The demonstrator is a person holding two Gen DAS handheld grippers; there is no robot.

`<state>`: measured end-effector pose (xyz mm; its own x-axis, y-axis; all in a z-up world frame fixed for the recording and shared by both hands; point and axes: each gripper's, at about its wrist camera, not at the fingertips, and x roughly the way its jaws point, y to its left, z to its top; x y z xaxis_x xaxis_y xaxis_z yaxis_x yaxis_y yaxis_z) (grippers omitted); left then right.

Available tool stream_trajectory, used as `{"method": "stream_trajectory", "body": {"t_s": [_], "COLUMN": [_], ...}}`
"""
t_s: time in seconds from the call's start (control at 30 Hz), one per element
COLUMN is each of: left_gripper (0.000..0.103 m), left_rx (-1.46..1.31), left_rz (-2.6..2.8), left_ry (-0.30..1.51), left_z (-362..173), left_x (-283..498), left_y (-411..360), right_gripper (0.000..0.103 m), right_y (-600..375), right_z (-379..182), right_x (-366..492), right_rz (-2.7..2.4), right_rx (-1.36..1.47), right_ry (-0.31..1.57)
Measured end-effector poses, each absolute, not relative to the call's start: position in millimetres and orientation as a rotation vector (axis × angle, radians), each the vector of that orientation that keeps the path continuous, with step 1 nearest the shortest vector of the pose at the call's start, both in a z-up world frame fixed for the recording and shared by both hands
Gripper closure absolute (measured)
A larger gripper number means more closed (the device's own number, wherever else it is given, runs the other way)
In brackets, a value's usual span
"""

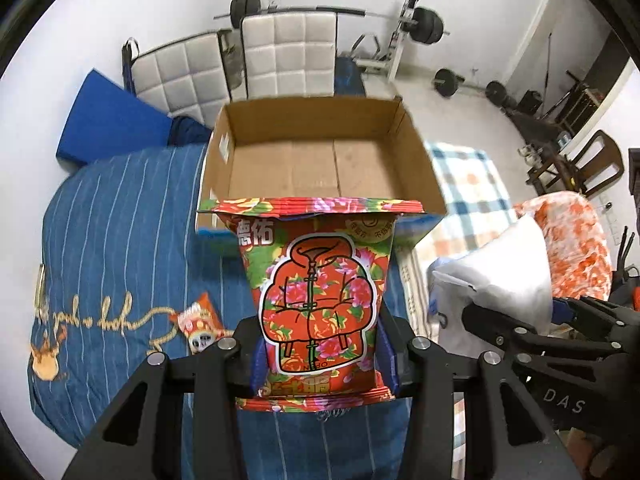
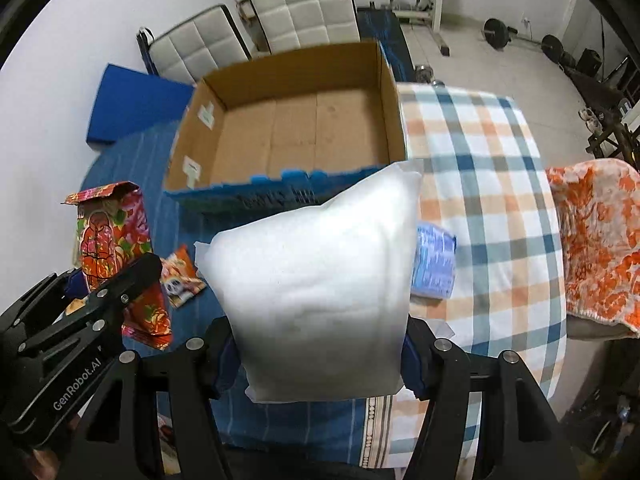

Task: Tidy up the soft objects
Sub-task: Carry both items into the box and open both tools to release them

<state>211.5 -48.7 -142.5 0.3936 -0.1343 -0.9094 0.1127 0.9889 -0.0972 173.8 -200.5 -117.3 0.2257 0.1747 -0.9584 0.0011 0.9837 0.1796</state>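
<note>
My left gripper (image 1: 320, 356) is shut on a red floral packet (image 1: 318, 300) and holds it upright above the blue bedspread, just short of the open cardboard box (image 1: 420, 172). My right gripper (image 2: 320, 360) is shut on a white pillow (image 2: 316, 280) and holds it up in front of the box (image 2: 394, 120). The box is empty inside. The floral packet also shows in the right wrist view (image 2: 116, 248), and the pillow shows in the left wrist view (image 1: 500, 276).
A small orange packet (image 1: 200, 322) lies on the blue bedspread (image 1: 120, 240). A blue packet (image 2: 434, 260) lies on the checked blanket (image 2: 492, 184). An orange floral cloth (image 2: 596, 240) is at the right. White padded chairs (image 1: 288, 56) and gym weights stand behind.
</note>
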Motion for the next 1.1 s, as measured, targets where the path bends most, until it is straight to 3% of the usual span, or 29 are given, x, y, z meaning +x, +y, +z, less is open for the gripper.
{"method": "stream_trajectory", "body": {"t_s": [0.3,0.53,0.9,1.1], "left_gripper": [0.062,0.062,0.062,0.062], "left_rx": [-0.073,-0.134,-0.262,-0.235], "left_rz": [-0.193,-0.243,-0.277,-0.27], "left_ry": [1.085,1.147,1.46,1.582], "left_z": [-105,-119,-253,-311], "left_x": [265,351,497,535], "left_y": [-30,-16,-5,-9], "right_gripper": [0.037,0.037,0.037,0.037], "right_y": [-198,-187,-183,-177], "right_z": [-72,-77,-216,-283], "right_x": [222,301,461,516], "right_rz": [0.139,0.122,0.063,0.006], "right_rx": [0.167,0.128,0.198,0.156], "right_ry": [1.264,1.255,1.456,1.525]}}
